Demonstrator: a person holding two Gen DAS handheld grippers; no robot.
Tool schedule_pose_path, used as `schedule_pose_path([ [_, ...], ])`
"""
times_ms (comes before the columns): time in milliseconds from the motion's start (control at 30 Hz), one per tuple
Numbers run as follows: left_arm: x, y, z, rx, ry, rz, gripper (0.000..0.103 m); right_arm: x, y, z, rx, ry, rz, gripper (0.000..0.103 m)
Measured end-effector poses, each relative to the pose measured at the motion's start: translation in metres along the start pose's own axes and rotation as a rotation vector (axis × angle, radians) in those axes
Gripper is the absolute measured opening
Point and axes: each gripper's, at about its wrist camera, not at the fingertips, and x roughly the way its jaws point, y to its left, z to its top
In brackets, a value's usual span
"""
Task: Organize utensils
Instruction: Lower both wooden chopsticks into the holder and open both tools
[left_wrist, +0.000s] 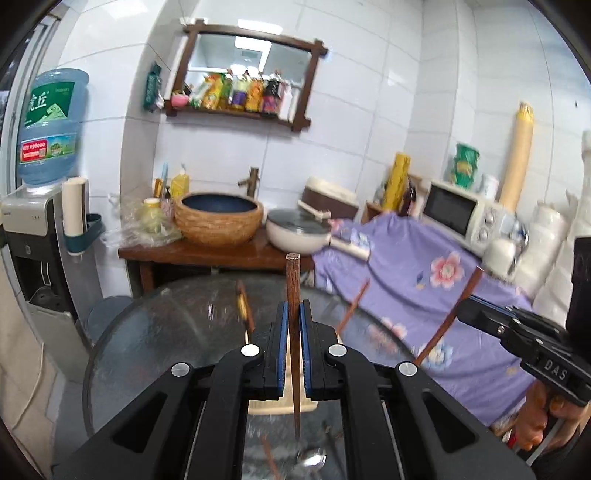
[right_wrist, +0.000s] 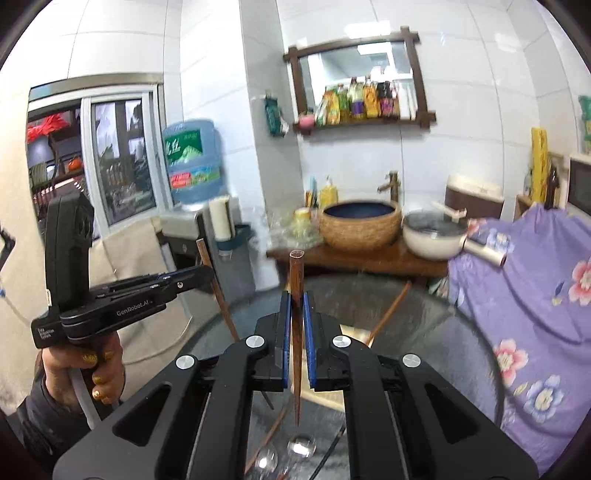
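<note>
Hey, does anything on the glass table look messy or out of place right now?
Yes. Loose chopsticks lie at different angles across the glass table, and spoons sit scattered near its front edge. The left gripper and right gripper are each shut on a single chopstick, not a pair.

Wooden chopstick (left_wrist: 291, 295), glossy glass table (left_wrist: 166, 325)

Brown chopstick (left_wrist: 291, 295); purple floral cloth (left_wrist: 424, 280)
</note>
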Motion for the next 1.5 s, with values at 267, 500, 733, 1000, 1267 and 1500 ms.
schedule_pose_path([
  [267, 0.003, -0.005, 0.046, -0.004, -0.190, 0.042, 0.006, 0.007, 0.007, 0.048, -0.055, -0.132, -0.124, 0.007],
  [500, 0.042, -0.012, 0.043, -0.013, -0.209, 0.126, 0.006, 0.048, 0.005, 0.041, -0.075, -0.191, -0.205, 0.007],
  [733, 0.066, -0.001, 0.026, -0.036, -0.186, 0.163, 0.006, 0.078, -0.007, 0.035, -0.033, -0.207, -0.223, 0.007],
  [1000, 0.081, -0.006, 0.007, 0.008, -0.151, 0.172, 0.006, 0.108, -0.018, 0.012, 0.000, -0.154, -0.235, 0.007],
  [1267, 0.103, 0.005, -0.022, -0.006, -0.070, 0.165, 0.006, 0.126, -0.026, -0.024, 0.009, -0.077, -0.228, 0.007],
  [1500, 0.117, 0.015, -0.042, -0.020, 0.001, 0.162, 0.006, 0.138, -0.034, -0.044, 0.033, -0.024, -0.221, 0.007],
])
